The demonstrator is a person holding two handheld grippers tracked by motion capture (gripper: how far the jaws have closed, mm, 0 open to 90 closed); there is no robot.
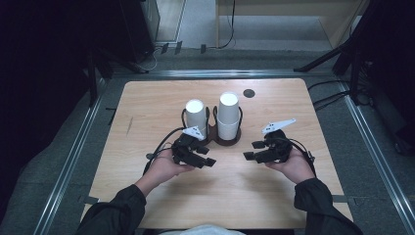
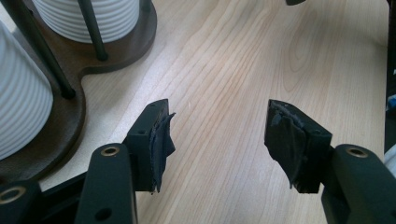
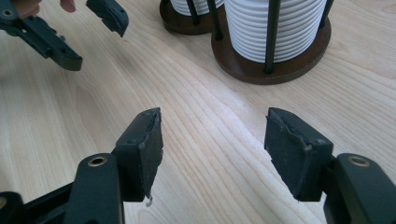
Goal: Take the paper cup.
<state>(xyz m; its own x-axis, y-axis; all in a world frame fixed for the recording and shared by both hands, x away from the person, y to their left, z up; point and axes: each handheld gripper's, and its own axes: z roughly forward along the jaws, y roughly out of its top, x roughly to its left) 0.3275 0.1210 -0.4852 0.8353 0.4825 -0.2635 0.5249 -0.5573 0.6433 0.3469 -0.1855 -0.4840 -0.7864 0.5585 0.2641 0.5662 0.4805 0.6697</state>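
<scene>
**Cup stacks in a wire holder, both tongs empty**

While both tongs stood apart with nothing between the pads, the left gripper (image 1: pixel 209 162) and right gripper (image 1: pixel 248 151) hovered near the worktop's middle, just in front of the holder (image 1: pixel 225 141). Two stacks of white ribbed paper cups (image 1: pixel 228 115) sat upright in it toward the far edge. Likely trouble: thin dark rods (image 3: pixel 272 35) fence each stack, so a jaw could snag one and drag the brown base. Soft cup walls might crush; nested cups might lift together. Pads looked rubbery and frayed.
</scene>
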